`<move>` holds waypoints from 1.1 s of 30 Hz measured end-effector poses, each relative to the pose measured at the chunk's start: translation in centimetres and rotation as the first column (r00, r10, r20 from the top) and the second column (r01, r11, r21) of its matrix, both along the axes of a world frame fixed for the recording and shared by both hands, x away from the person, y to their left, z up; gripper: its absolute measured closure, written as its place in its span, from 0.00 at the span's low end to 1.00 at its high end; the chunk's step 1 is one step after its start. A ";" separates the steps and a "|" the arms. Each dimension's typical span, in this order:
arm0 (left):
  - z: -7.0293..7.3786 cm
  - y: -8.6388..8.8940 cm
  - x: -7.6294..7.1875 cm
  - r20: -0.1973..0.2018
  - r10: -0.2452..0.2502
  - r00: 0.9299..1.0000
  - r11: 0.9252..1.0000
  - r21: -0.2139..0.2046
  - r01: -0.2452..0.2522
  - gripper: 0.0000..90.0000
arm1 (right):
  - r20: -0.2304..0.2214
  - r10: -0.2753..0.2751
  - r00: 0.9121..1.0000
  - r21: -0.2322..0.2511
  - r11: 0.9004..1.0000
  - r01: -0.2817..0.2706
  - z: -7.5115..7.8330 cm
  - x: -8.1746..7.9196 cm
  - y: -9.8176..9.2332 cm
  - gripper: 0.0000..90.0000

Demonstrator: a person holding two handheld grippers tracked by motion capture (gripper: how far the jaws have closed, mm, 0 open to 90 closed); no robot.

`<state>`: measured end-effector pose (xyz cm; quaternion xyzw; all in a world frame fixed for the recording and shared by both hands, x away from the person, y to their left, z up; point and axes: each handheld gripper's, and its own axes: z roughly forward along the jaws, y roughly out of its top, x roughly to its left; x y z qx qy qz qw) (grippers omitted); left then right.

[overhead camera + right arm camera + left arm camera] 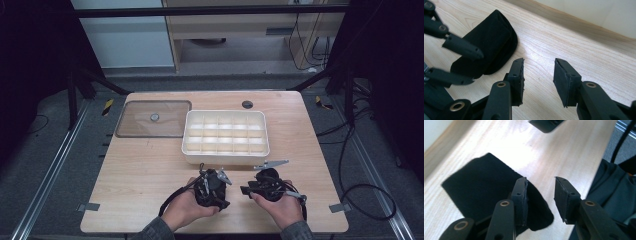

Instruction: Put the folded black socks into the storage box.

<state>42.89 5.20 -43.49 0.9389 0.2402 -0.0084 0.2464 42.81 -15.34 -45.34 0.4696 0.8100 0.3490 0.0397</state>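
Light wood table (150, 170) in a dim room w/ grey floor, dark frame rails either side. White divided tray (225, 137) sits mid-table; clear flat lid (135, 125) lies just left of it, small dark disc (247, 104) behind it. In front of the tray, near the table's front edge, two hands hold grippers. Left gripper (540, 195): jaws apart, nothing between, folded black cloth (484, 192) lying under and beside them. Right gripper (539, 77): jaws apart over bare wood, the cloth (486, 42) off to its left.
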 end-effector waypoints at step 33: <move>1.1 8.4 2.9 0.118 0.296 0.948 0.953 -0.104 -0.285 0.12 | -0.009 -0.020 1.000 -0.040 0.999 0.019 1.4 -0.7 1.7 0.43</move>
